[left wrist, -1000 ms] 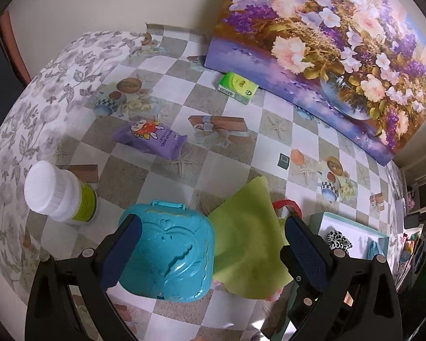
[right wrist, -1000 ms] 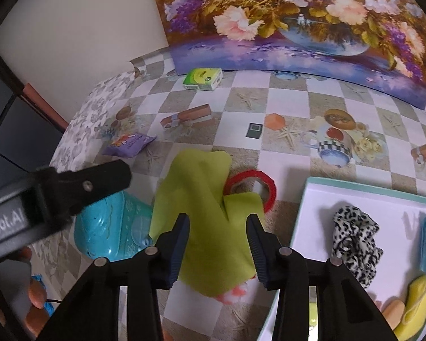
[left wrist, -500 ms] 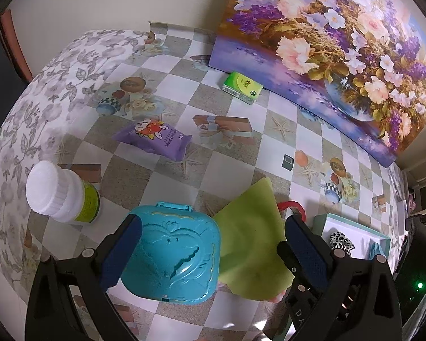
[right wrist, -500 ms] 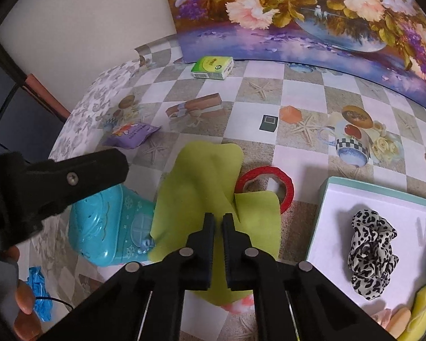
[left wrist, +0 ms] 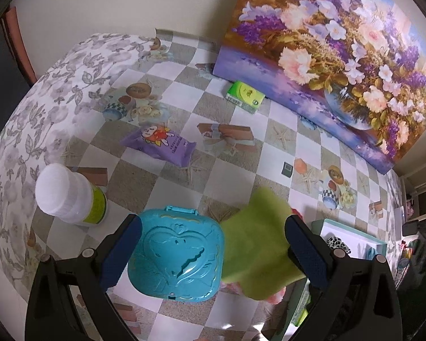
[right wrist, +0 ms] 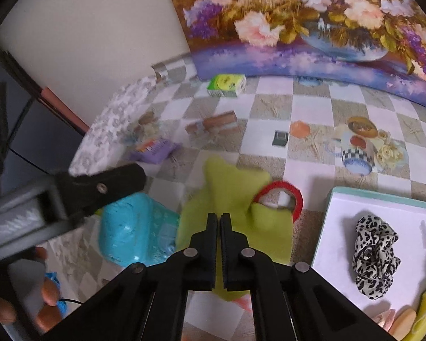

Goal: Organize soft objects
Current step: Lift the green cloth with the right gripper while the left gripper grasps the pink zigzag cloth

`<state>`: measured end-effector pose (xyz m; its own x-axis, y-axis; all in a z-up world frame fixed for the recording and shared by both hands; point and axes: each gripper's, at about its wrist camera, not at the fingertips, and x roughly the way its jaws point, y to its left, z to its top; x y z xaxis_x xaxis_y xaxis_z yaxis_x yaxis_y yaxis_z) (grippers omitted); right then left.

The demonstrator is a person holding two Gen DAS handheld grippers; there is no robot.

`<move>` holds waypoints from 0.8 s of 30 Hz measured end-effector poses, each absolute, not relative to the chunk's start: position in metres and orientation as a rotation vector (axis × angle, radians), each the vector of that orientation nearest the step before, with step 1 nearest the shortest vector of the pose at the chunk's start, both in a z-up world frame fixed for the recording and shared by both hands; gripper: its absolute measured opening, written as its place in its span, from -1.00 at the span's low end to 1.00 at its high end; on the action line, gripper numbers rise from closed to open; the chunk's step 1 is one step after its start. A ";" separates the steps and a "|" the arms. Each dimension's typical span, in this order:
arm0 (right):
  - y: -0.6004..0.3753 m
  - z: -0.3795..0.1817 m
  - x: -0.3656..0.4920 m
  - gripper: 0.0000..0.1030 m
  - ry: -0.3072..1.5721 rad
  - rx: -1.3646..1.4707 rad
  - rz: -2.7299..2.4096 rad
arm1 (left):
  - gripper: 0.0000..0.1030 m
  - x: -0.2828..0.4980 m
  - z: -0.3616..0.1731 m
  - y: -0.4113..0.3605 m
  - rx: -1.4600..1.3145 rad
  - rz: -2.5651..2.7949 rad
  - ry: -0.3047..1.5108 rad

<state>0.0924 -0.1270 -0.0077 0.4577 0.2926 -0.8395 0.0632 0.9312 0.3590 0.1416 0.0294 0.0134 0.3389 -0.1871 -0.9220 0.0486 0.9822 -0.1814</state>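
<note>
Left wrist view looks down on a table (left wrist: pixel 281 105) under a checkered oilcloth printed with cups and starfish; a floral cloth covers its left edge, and a large flower painting (left wrist: pixel 340 45) leans against the pale wall along the far edge. From the left stand a white-capped bottle (left wrist: pixel 68 196), a purple snack packet (left wrist: pixel 159 143), a teal heart-embossed case (left wrist: pixel 179 253) and, by the painting, a green tissue pack (left wrist: pixel 244 96). The left gripper (left wrist: pixel 210 244) hangs with its claw spread wide above the case.

Just right of the case, the green cloth (right wrist: pixel 230 207) lies near the table's front edge, its long axis running from the front toward the far edge, one pointed corner aimed at the painting. It partly covers a red tape ring (right wrist: pixel 286 196). The right gripper (right wrist: pixel 219 227) has its claw pressed together, pinching the cloth. At the right edge, a white tray (right wrist: pixel 340 244) holds a leopard scrunchie (right wrist: pixel 375 255).
</note>
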 end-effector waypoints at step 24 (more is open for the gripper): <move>-0.220 0.081 0.047 -0.95 0.888 0.452 -0.084 | 0.95 0.130 0.010 -0.019 -0.074 -0.327 1.229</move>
<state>0.0472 -0.2195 0.0809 0.6346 0.1139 -0.7644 0.2552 0.9027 0.3464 0.1299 -0.0188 0.0099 0.2946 -0.2853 -0.9121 0.2059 0.9509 -0.2310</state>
